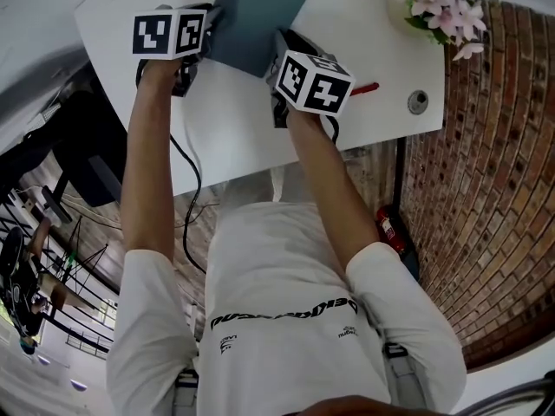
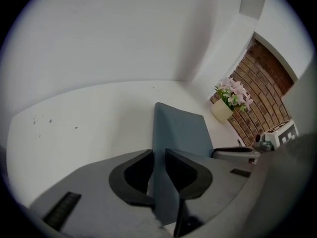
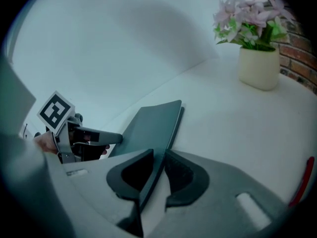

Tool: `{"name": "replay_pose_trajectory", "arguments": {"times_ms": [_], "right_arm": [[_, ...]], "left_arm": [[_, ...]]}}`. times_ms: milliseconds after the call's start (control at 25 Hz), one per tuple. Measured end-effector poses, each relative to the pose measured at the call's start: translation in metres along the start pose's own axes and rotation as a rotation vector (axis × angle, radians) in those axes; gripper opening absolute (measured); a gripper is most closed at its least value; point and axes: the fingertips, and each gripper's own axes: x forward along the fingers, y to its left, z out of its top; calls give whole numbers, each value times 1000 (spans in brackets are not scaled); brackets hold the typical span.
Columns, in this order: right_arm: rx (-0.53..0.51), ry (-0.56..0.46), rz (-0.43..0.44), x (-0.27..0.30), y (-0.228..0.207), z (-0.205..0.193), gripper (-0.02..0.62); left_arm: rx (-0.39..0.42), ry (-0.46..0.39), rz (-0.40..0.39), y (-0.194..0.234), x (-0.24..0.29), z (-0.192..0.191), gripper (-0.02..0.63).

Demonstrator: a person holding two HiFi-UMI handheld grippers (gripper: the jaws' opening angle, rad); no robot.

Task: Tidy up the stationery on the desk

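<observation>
A grey-blue notebook (image 1: 256, 16) lies near the far edge of the white desk (image 1: 373, 42). My left gripper (image 1: 213, 20) grips its left edge, and in the left gripper view the cover (image 2: 181, 130) runs straight between the pads, filling the gap of my left gripper (image 2: 158, 155). My right gripper (image 1: 283, 43) holds the notebook's near right edge. In the right gripper view the thin edge of the notebook (image 3: 148, 128) sits pinched inside my right gripper (image 3: 158, 155), with the left gripper (image 3: 117, 138) clamped on the opposite side. A red pen (image 1: 364, 87) lies to the right.
A pot of pink flowers (image 1: 442, 11) stands at the desk's far right corner, also seen as the flower pot (image 3: 255, 63). A round cable grommet (image 1: 418, 102) sits near the right edge. Brick wall (image 1: 494, 163) runs along the right. The red pen (image 3: 302, 182) lies at the right gripper's side.
</observation>
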Motion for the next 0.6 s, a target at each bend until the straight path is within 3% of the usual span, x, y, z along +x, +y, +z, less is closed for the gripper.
{"name": "replay_pose_trajectory", "arguments": {"times_ms": [600], "right_arm": [[-104, 119, 92, -20, -10, -21, 57]], "left_arm": [[-181, -29, -2, -26, -22, -63, 64]]}}
